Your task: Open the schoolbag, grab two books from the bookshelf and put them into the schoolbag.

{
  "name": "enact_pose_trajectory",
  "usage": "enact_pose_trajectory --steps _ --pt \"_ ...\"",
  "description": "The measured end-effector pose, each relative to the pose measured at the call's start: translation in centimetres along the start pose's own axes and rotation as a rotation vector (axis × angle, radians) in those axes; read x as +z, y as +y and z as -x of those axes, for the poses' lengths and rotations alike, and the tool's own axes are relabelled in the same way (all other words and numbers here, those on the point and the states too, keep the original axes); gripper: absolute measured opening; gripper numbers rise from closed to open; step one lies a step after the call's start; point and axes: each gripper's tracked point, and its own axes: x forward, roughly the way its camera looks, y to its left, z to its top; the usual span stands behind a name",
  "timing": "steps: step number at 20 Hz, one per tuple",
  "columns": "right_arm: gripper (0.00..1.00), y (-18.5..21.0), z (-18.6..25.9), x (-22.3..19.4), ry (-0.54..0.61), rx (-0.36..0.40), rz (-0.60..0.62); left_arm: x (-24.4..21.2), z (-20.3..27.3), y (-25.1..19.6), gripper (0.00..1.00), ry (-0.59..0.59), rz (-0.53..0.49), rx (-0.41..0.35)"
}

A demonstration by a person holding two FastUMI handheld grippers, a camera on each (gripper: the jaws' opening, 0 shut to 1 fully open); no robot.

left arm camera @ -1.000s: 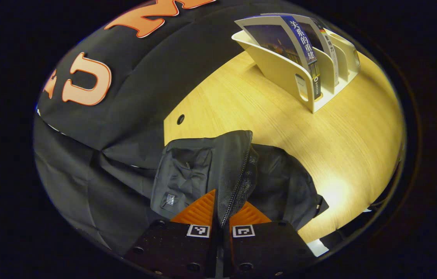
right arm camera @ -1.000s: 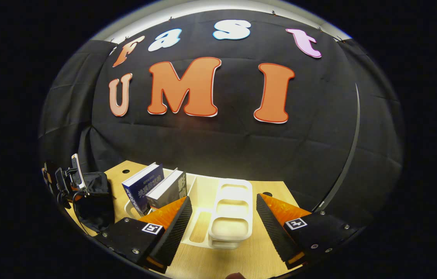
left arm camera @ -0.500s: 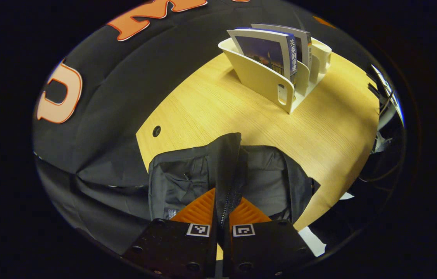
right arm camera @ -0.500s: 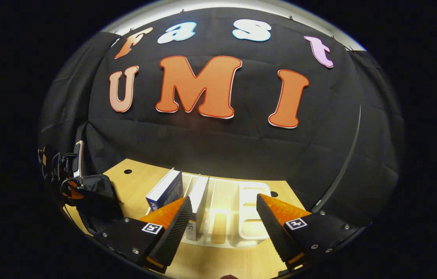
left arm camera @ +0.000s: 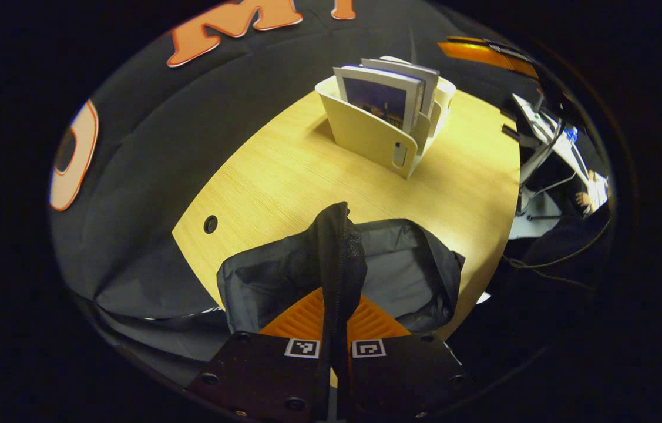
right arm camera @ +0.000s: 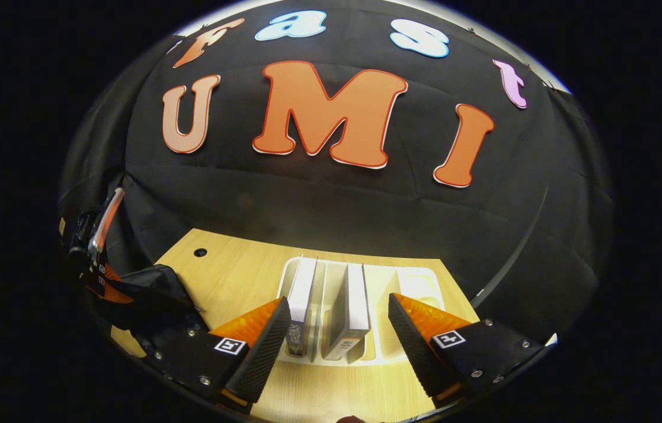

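Observation:
The black schoolbag (left arm camera: 407, 273) lies at the near end of the wooden table (left arm camera: 284, 176), its mouth gaping. My left gripper (left arm camera: 339, 299) is shut on the bag's zipper edge (left arm camera: 339, 235) and holds it up. Farther down the table stands the cream bookshelf (left arm camera: 366, 132) with two upright books (left arm camera: 380, 97). In the right gripper view my right gripper (right arm camera: 338, 305) hovers open above the shelf (right arm camera: 419, 282). Both books, one (right arm camera: 301, 291) and the other (right arm camera: 357, 291), stand in line with the gap between its fingers, untouched. The bag (right arm camera: 148, 294) and the left gripper (right arm camera: 96, 247) show at far left.
A cable hole (left arm camera: 211, 224) sits near the table's left edge, beside the black cloth wall. Past the table's right edge there are cables and equipment (left arm camera: 548, 141). Bare tabletop lies between bag and shelf.
The left gripper has pulled the zipper edge up and the bag's mouth gapes wider. The right gripper has shifted along the shelf, so both books now stand between its fingers.

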Motion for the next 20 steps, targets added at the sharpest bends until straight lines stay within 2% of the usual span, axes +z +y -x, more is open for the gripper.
enact_pose_trajectory --steps 3,5,8,14,17,20 --pt "0.99 1.4 -1.3 -0.4 0.110 0.054 0.054 0.6 0.6 1.2 0.06 -0.049 0.027 -0.007" --pt "0.99 2.5 -2.3 -0.8 0.181 0.125 0.074 1.3 1.0 2.0 0.06 -0.078 0.024 0.018" --pt "0.99 2.7 -2.8 -1.9 0.292 0.187 0.081 2.0 1.6 2.2 0.06 -0.107 0.048 0.056" --pt "0.99 4.7 -5.8 -3.8 0.614 0.349 -0.052 2.1 0.7 1.6 0.06 -0.104 0.121 0.072" --pt "0.99 4.6 -8.2 -5.1 0.713 0.347 -0.040 1.9 0.3 1.7 0.06 -0.093 0.143 0.076" --pt "0.99 5.9 -9.2 -5.1 0.787 0.377 -0.061 2.1 -0.3 1.3 0.06 -0.089 0.189 0.075"
